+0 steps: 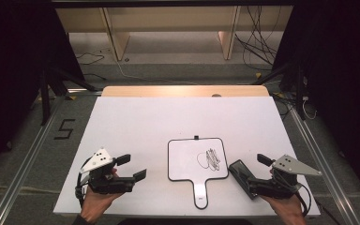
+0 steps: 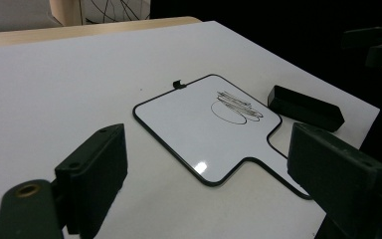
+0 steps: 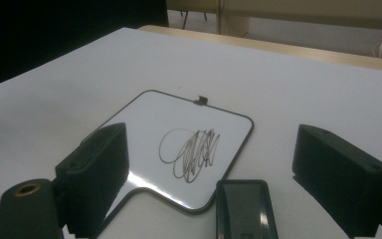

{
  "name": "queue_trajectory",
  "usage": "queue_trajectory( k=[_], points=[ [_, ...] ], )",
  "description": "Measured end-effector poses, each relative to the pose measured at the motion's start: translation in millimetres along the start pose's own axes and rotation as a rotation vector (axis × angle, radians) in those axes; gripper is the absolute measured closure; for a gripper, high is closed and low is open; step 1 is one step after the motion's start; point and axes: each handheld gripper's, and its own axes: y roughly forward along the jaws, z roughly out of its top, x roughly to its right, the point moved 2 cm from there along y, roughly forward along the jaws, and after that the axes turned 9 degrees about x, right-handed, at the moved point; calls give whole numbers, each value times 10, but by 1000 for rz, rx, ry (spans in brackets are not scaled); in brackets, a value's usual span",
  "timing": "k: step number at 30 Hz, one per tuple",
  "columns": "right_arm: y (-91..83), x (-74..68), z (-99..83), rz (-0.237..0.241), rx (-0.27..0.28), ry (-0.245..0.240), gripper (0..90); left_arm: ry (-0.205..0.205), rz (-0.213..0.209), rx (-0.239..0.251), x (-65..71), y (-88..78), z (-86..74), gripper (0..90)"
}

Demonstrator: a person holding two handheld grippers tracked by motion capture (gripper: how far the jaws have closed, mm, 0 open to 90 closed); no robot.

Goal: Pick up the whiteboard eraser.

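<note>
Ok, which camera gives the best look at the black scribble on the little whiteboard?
The right gripper view: the scribble sits close and large between its jaws, with single loops readable. The left gripper view shows it farther off and flattened by the angle. The high view shows it whole but tiny on the whiteboard.

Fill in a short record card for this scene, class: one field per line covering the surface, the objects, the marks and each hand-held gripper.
Surface: white table
Main object: small handled whiteboard lying flat, handle toward the person
Marks: black scribble on the board's right half
Other object: black eraser block on the table, right of the board
Left hand-held gripper: open, holding nothing, left of the board
Right hand-held gripper: open, jaws either side of the eraser, not closed on it
</note>
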Motion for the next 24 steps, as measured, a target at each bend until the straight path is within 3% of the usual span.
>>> queue_trajectory(
  k=[8,18,24],
  points=[
    [13,9,-5,-11,-20,-4,162,0,2,-3,-3,1,-1,154],
    [47,49,-32,-42,-91,-9,166,-1,2,-1,2,2,0,153],
    [94,116,-101,-84,-202,-24,165,-1,2,-1,3,1,2,153]
  ],
)
